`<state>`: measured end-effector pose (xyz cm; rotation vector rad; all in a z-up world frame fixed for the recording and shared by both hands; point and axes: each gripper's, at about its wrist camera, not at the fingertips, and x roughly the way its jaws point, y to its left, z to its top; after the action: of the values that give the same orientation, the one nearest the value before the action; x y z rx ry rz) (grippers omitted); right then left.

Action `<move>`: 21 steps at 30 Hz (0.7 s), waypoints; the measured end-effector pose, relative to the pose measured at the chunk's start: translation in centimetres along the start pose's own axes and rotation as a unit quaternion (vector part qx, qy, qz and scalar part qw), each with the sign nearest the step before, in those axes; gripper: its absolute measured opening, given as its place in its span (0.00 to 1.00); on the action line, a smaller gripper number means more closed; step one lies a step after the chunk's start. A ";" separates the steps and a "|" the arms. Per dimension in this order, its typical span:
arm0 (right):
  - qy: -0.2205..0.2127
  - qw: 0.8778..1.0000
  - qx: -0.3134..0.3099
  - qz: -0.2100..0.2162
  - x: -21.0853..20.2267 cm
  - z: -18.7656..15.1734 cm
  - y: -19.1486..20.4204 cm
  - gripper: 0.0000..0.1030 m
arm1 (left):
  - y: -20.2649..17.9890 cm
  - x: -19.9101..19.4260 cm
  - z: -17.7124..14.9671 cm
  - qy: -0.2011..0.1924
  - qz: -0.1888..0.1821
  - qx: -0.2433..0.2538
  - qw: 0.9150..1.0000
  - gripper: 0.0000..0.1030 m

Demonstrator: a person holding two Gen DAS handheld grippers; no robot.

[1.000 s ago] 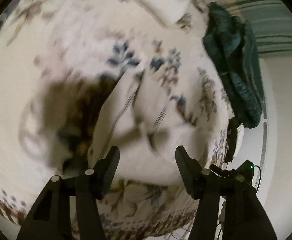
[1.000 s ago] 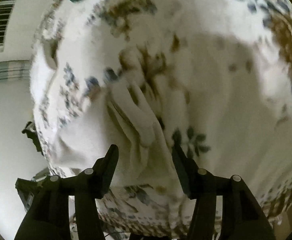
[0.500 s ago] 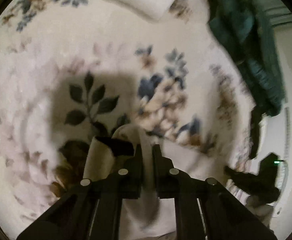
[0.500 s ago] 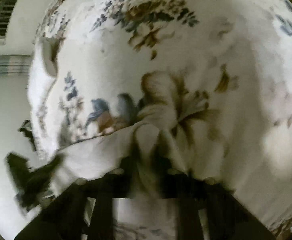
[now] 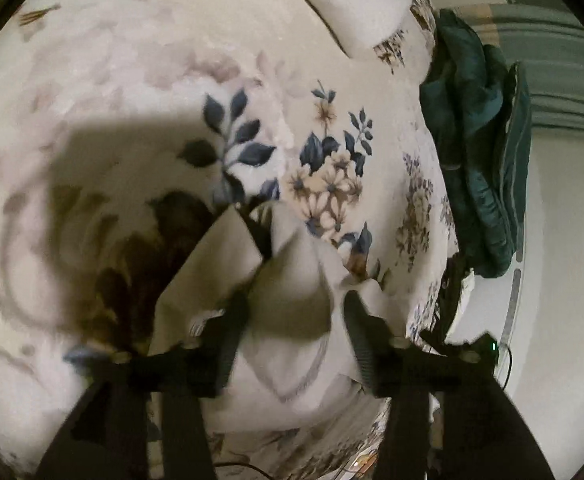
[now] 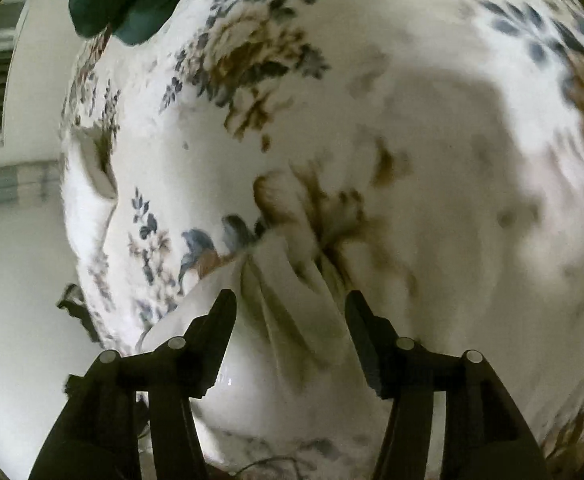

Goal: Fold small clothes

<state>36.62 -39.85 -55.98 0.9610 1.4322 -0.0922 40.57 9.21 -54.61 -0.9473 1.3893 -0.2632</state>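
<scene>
Between your two grippers, the white garment [image 5: 292, 300] lies bunched at the floral bedspread's [image 5: 131, 80] near edge. Left gripper [image 5: 296, 320] and right gripper [image 6: 289, 316] hover just above it, both spread, holding nothing.

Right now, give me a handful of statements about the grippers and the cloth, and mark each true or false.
1. The left gripper is open. True.
2. The right gripper is clamped shut on the white garment. False: its jaws stand apart, the bunched fabric lying between them.
3. The white garment lies on a floral blanket. True.
4. A dark green cloth lies at the blanket's far right edge in the left wrist view. True.
5. The white garment is neatly folded flat. False: it is creased and bunched.
</scene>
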 end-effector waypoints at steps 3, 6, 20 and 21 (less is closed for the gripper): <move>0.042 0.998 0.026 0.042 0.9 -2.1 -1.4 0.57 | -0.1 0.6 -0.8 0.004 -0.001 -0.005 1.000 0.48; 0.082 0.994 0.047 0.060 3.6 -3.6 -2.0 0.49 | -0.5 1.0 -1.7 -0.016 0.004 -0.005 1.000 0.36; 0.075 0.997 -0.008 -0.003 2.2 -5.2 -1.7 0.05 | 1.4 -0.5 -3.8 -0.023 0.023 0.008 0.999 0.08; 0.086 0.996 -0.008 -0.016 2.9 -5.3 -2.2 0.05 | 2.5 0.2 -3.8 -0.011 0.024 -0.005 1.000 0.09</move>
<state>31.78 -36.72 -58.75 0.9509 1.6039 -0.0231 36.29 9.11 -56.13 -0.9209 1.3928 -0.2095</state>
